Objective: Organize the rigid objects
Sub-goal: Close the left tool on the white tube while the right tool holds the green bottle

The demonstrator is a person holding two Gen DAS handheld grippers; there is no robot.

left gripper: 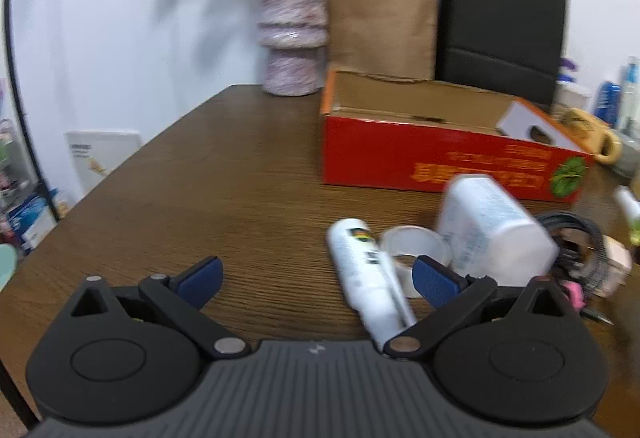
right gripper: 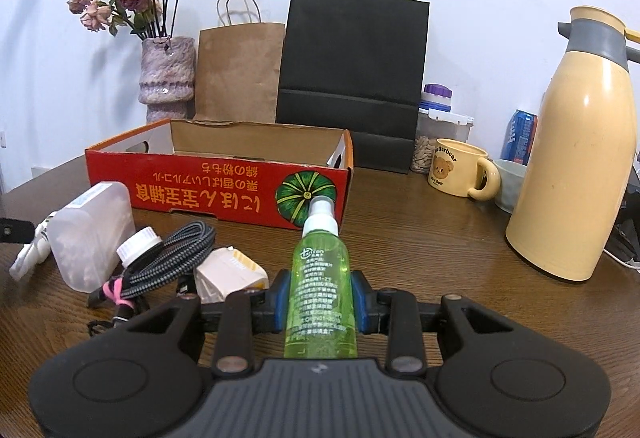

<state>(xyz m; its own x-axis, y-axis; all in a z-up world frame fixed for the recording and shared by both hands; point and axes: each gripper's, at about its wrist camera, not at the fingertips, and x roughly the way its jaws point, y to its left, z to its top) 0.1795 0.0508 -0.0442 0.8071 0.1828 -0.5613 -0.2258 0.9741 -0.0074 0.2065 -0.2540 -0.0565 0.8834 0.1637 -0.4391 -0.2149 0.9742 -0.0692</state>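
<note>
My right gripper (right gripper: 320, 302) is shut on a green spray bottle (right gripper: 322, 278), held above the table with its white nozzle toward the red cardboard box (right gripper: 216, 185). The box is open at the top. My left gripper (left gripper: 318, 280) stands open low over the table. A white tube (left gripper: 368, 278) lies between its fingers toward the right pad, without being pinched. Beyond the tube are a roll of clear tape (left gripper: 416, 250) and a translucent white plastic container (left gripper: 492, 226). In the right wrist view that container (right gripper: 92, 234) stands left of a coiled braided cable (right gripper: 168, 262) and a small white box (right gripper: 232, 274).
A vase of dried roses (right gripper: 166, 77), a brown paper bag (right gripper: 240, 69) and a black paper bag (right gripper: 352, 77) stand behind the red box. On the right are a bear mug (right gripper: 460, 169), a cream thermos jug (right gripper: 576, 165), a jar and a blue can.
</note>
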